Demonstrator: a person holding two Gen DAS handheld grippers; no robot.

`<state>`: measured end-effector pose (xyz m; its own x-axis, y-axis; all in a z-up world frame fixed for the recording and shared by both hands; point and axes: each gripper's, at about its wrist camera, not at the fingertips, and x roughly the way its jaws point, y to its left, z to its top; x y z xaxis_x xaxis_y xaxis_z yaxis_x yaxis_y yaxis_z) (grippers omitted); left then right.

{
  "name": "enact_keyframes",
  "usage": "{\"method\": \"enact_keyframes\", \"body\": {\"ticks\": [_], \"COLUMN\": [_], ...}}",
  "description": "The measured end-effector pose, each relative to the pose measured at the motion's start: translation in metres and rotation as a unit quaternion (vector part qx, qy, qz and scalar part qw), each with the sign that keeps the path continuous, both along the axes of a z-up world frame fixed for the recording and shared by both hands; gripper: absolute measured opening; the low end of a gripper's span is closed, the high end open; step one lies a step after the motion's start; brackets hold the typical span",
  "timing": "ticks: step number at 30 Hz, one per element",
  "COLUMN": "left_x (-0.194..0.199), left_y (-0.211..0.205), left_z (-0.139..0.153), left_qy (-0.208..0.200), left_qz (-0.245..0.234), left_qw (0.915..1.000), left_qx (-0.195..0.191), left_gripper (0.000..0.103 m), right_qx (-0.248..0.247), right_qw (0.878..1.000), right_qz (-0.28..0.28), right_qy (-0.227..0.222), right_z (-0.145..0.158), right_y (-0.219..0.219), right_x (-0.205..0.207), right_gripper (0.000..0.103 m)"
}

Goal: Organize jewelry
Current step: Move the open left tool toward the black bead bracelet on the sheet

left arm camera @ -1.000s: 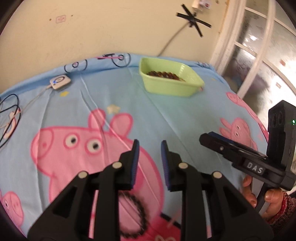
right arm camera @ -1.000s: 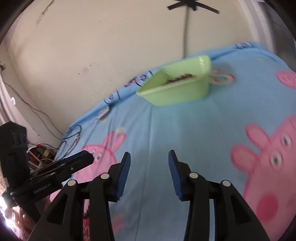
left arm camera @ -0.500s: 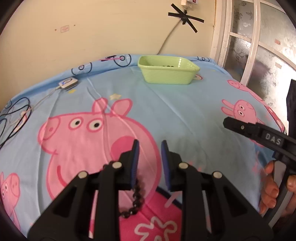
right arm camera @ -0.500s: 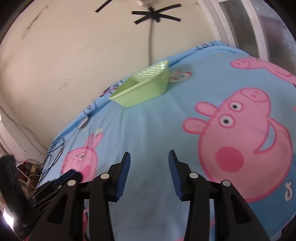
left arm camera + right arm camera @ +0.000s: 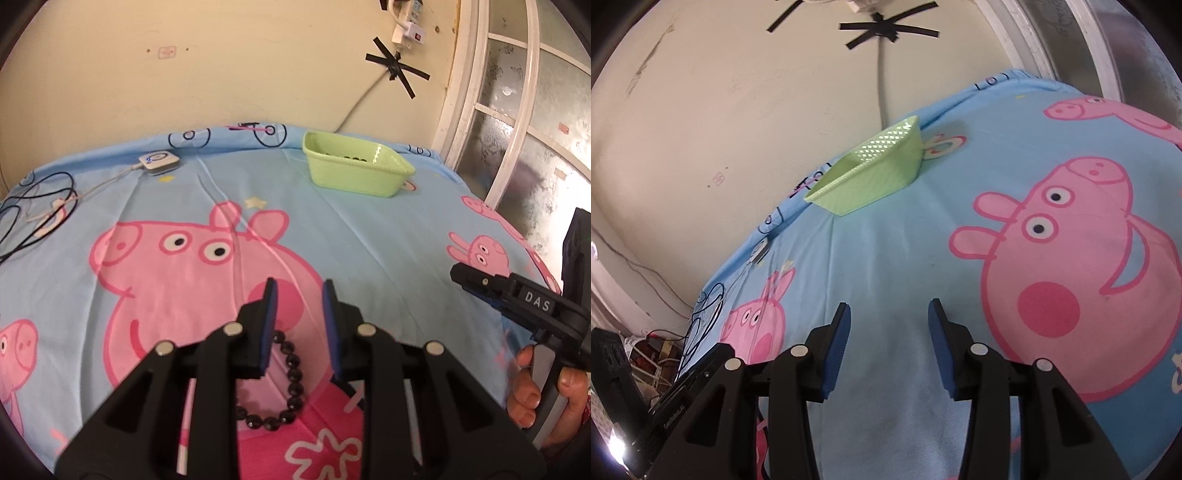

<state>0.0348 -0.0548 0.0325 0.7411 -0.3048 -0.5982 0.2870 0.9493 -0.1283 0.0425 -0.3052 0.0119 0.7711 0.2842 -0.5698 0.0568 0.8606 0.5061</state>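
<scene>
The left gripper [image 5: 298, 295] hangs just above the bedsheet [image 5: 369, 236] with its two blue-padded fingers parted and nothing between them. A black bead bracelet [image 5: 291, 384] lies flat on the pink print right below and between those fingers, near the front edge; part of its loop is hidden behind the left finger. Whether a pad touches the beads, I cannot tell.

The right gripper [image 5: 888, 325] is open too, empty, held off to the right over plain blue cloth, well apart from the bracelet.

Far across the bed, near the wall, sits a green basket [image 5: 354, 177], with a few dark beads showing over its rim, so some jewelry seems to be in already.

To my eye this is the pick-up step: the left gripper is lining up on the bracelet. Next it needs to drop a little, straddle one strand of beads, and close firmly, since round beads may roll away. Then comes the carry to the basket.
</scene>
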Motion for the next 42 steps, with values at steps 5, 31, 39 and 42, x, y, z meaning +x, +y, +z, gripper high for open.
{"method": "enact_keyframes", "body": {"ticks": [5, 31, 39, 42], "left_x": [-0.006, -0.006, -0.004, -0.005], "left_y": [-0.004, -0.002, -0.001, -0.002], "left_z": [0.002, 0.005, 0.004, 0.004], "left_qy": [-0.013, -0.019, -0.017, -0.019], "left_qz": [0.006, 0.013, 0.012, 0.011], "left_qw": [0.9999, 0.9996, 0.9996, 0.9995], "left_qx": [0.009, 0.018, 0.02, 0.022], "left_gripper": [0.023, 0.036, 0.045, 0.045], "right_qx": [-0.008, 0.001, 0.003, 0.004], "right_qw": [1.0, 1.0, 1.0, 1.0], "right_qz": [0.011, 0.014, 0.017, 0.018], "right_qy": [-0.005, -0.004, -0.006, -0.007], "right_z": [0.002, 0.001, 0.0, 0.0], "right_y": [0.005, 0.005, 0.006, 0.006], "right_x": [-0.001, -0.002, -0.002, -0.002], "right_gripper": [0.02, 0.02, 0.02, 0.02]}}
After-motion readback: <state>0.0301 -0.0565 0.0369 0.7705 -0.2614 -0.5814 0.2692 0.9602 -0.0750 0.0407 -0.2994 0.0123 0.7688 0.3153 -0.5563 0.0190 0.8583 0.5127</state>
